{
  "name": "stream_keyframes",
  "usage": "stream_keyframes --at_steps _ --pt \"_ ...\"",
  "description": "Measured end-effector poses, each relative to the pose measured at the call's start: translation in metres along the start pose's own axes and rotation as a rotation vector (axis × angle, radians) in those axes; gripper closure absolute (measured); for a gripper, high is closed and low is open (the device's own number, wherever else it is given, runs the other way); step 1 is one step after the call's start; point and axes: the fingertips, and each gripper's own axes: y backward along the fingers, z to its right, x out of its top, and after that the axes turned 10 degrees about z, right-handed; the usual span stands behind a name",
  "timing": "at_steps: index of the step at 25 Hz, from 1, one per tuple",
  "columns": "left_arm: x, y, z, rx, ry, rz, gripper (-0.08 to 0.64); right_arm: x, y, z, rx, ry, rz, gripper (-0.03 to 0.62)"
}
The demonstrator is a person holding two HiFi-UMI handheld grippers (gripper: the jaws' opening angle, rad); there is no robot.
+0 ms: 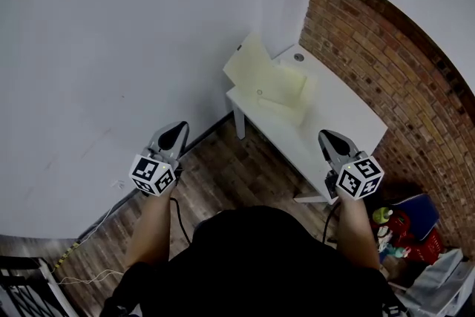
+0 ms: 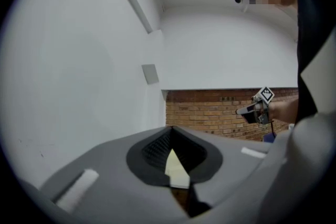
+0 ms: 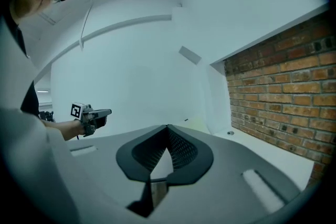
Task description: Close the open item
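Left gripper view is the easy read: the left gripper [image 2: 171, 136] has its jaws pinched together at the tips, with nothing between them. Same deal in the right gripper view, where the right gripper [image 3: 167, 132] is closed up at the tips and empty too. Each gripper also shows up small in the other one's camera, held out in the air in front of a white wall.

From the head view, both grippers sit in the lower half of the frame, left one left of centre, right one right of centre, well apart and both pointing up-frame. Neither is touching anything.

The open item is a pale yellow box [image 1: 269, 79] just above the middle of the frame, with its lid flipped up and leaning back toward the white wall [image 1: 111, 33]. It sits on the far end of a white table [image 1: 349, 111], well apart from both grippers. The table runs along the brick wall [image 1: 393, 48] on the right side. Wood floor [image 1: 237, 174] fills the space below the table, and a red basket [image 1: 424, 245] sits in the lower right corner.
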Motion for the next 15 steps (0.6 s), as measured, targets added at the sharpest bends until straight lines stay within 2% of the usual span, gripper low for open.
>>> stream_keyframes --at_steps 4,15 --pt "0.000 0.000 0.010 -0.007 -0.002 -0.008 0.557 0.005 0.007 0.007 0.010 -0.032 0.027 0.592" --pt "0.000 0.004 0.052 -0.006 -0.020 -0.031 0.557 -0.007 0.024 0.025 0.056 -0.077 0.010 0.592"
